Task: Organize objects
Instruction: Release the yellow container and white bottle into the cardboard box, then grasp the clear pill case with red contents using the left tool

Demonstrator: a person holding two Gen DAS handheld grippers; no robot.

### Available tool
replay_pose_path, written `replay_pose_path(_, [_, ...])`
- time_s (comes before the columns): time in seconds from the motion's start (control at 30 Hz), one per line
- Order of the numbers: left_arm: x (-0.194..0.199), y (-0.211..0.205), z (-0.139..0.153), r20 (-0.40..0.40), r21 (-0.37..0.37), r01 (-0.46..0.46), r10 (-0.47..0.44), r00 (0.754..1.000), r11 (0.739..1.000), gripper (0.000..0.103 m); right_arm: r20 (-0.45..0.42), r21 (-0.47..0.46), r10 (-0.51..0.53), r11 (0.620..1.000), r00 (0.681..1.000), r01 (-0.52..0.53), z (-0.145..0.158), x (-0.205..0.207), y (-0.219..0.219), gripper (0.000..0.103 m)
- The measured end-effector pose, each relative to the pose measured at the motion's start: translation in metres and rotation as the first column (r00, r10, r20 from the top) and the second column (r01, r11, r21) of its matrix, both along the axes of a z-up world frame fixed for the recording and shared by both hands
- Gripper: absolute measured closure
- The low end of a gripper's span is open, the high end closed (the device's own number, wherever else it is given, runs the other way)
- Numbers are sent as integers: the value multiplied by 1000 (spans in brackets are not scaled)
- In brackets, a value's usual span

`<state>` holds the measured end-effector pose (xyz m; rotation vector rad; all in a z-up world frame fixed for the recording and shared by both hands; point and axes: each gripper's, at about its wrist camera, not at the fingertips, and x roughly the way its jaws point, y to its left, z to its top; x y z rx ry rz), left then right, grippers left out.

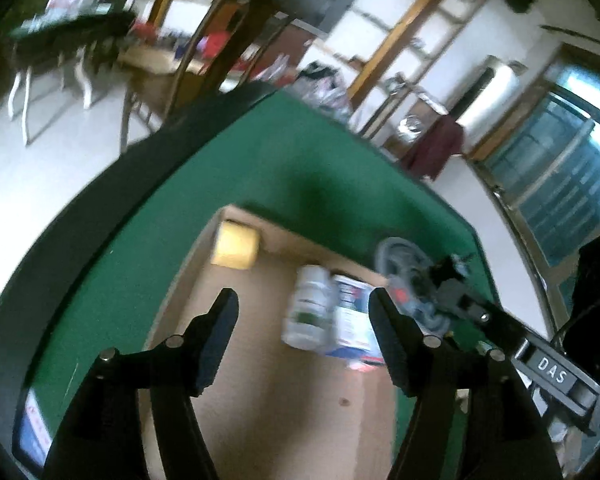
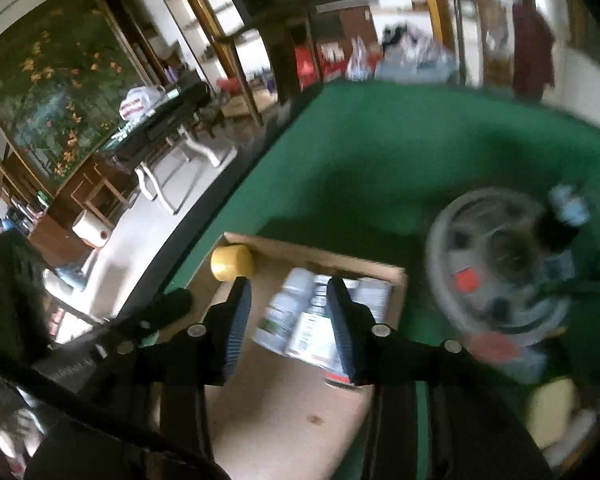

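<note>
A shallow cardboard box (image 1: 260,400) lies on the green table (image 1: 284,160). In it are a yellow roll (image 1: 236,243) in the far corner, a white bottle (image 1: 309,307) on its side and a white-blue carton (image 1: 354,318) beside it. My left gripper (image 1: 303,300) is open and empty above the box. My right gripper (image 2: 289,294) is open and empty above the same box (image 2: 284,408), with the bottle (image 2: 286,312), the carton (image 2: 314,330) and the yellow roll (image 2: 231,262) beyond it. The right gripper's body (image 1: 500,332) shows in the left wrist view.
A grey round tray (image 2: 500,264) with small items stands on the table right of the box; it also shows in the left wrist view (image 1: 404,264). A yellow object (image 2: 552,412) lies near the right edge. The table's dark rim (image 1: 112,184) drops to the floor on the left.
</note>
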<state>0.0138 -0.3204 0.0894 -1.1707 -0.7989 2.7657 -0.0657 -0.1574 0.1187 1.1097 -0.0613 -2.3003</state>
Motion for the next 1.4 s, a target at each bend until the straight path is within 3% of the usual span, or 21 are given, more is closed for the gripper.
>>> replay_pose_path(0.07, [12,16,11,-35,-10,27,-28,999,1000,34,-118,39,-36,998,992,41,16,19,23,52])
replay_pose_path(0.1, [18,27,15,-47,-12,49,-50,998,999,34,-175,54,-60,996,983,71,21,29,34,39])
replay_pose_path(0.13, [21,39,18,-50,-8,73,-73,996,997,34,-235,67,-90,992,968,108,25,38,46,19])
replay_pose_path(0.2, [17,64,19,-38,-1,113,-113,993,994,34,-349,101,-172,970,921,219,21,54,85,3])
replay_pose_path(0.3, [11,107,14,-6,-12,184,-184,983,983,34,-259,186,-263,931,930,315,-7,41,135,3])
replay_pose_path(0.4, [-1,147,1,46,-41,224,-222,974,974,34,-132,66,-378,919,916,389,-31,30,199,3])
replay_pose_path(0.5, [-16,177,-11,94,-45,260,-255,962,965,34,-48,-43,-485,874,873,484,-49,21,259,3])
replay_pose_path(0.67, [-55,213,-15,106,-108,305,-294,950,946,34,-67,-99,-552,832,831,545,-58,16,301,3])
replay_pose_path(0.77, [-89,235,-24,140,-182,386,-364,921,905,34,-55,-118,-550,832,833,542,-64,12,306,3])
replay_pose_path(0.8, [-105,243,-30,165,-190,430,-403,900,883,34,-49,-119,-538,840,842,530,-65,10,303,3])
replay_pose_path(0.9, [-132,253,-50,228,-178,493,-452,862,851,34,-62,-100,-505,861,861,498,-64,10,298,3])
replay_pose_path(1.07, [-142,252,-58,230,-114,524,-491,840,844,34,-100,-80,-479,877,872,473,-63,15,294,3])
replay_pose_path(1.13, [-137,255,-63,292,-75,580,-538,791,811,35,-94,-79,-480,877,872,474,-64,14,294,3])
replay_pose_path(1.17, [-131,258,-67,324,-88,606,-553,767,790,35,-85,-81,-482,876,872,476,-65,13,295,3])
replay_pose_path(1.23, [-109,268,-68,331,-160,675,-605,724,721,36,-54,-91,-485,873,873,480,-69,10,299,3])
replay_pose_path(1.3, [-89,272,-69,342,-143,718,-647,682,681,36,-25,-100,-489,869,872,484,-72,9,302,3])
replay_pose_path(1.4, [-68,275,-67,353,-163,740,-661,662,653,36,-2,-103,-502,860,865,500,-76,9,306,3])
